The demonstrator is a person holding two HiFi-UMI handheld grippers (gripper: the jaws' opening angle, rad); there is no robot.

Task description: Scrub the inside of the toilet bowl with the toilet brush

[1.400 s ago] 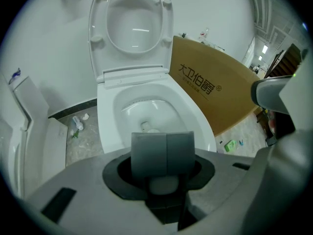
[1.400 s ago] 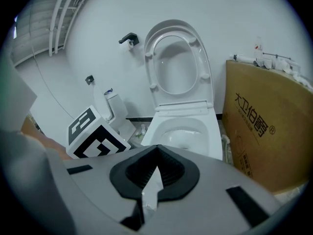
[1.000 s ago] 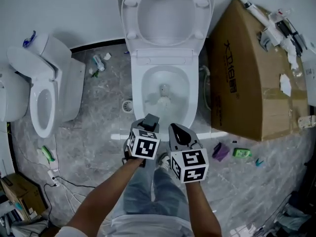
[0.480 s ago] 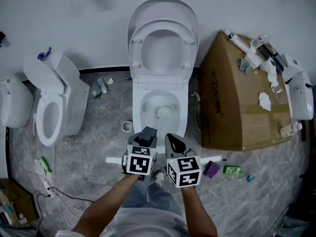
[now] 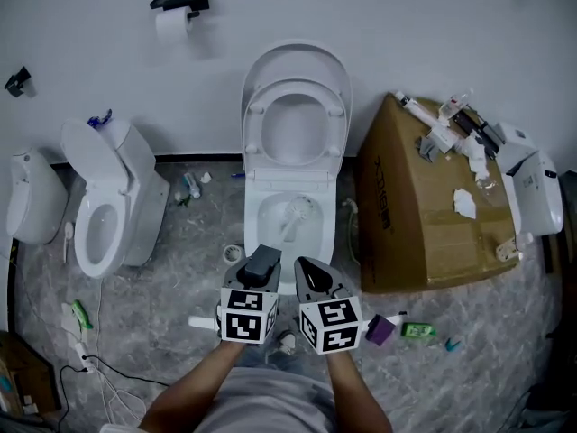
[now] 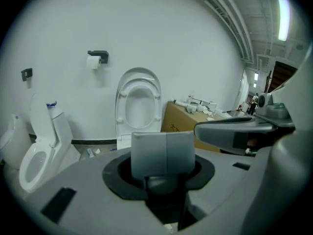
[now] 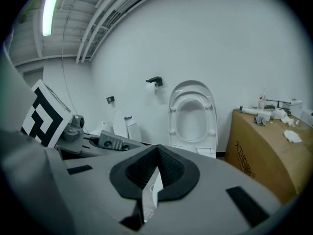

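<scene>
Left gripper: I hold my left gripper low in front of the toilet, just beside the right one. Its grey pads are pressed together on themselves.
Right gripper: my right gripper is level with the left. Its black ribbed pads meet in a ridge, clamped on each other.
Toilet: the white ceramic toilet bowl stands against the wall, directly ahead of both grippers, with seat and lid tipped up.
Brush: the white toilet brush lies inside the bowl, apart from both grippers.
Right side: a large brown cardboard box sits just beside the toilet, with small white parts on top.
Left side: a second, smaller white toilet stands well apart on the grey marbled floor.
</scene>
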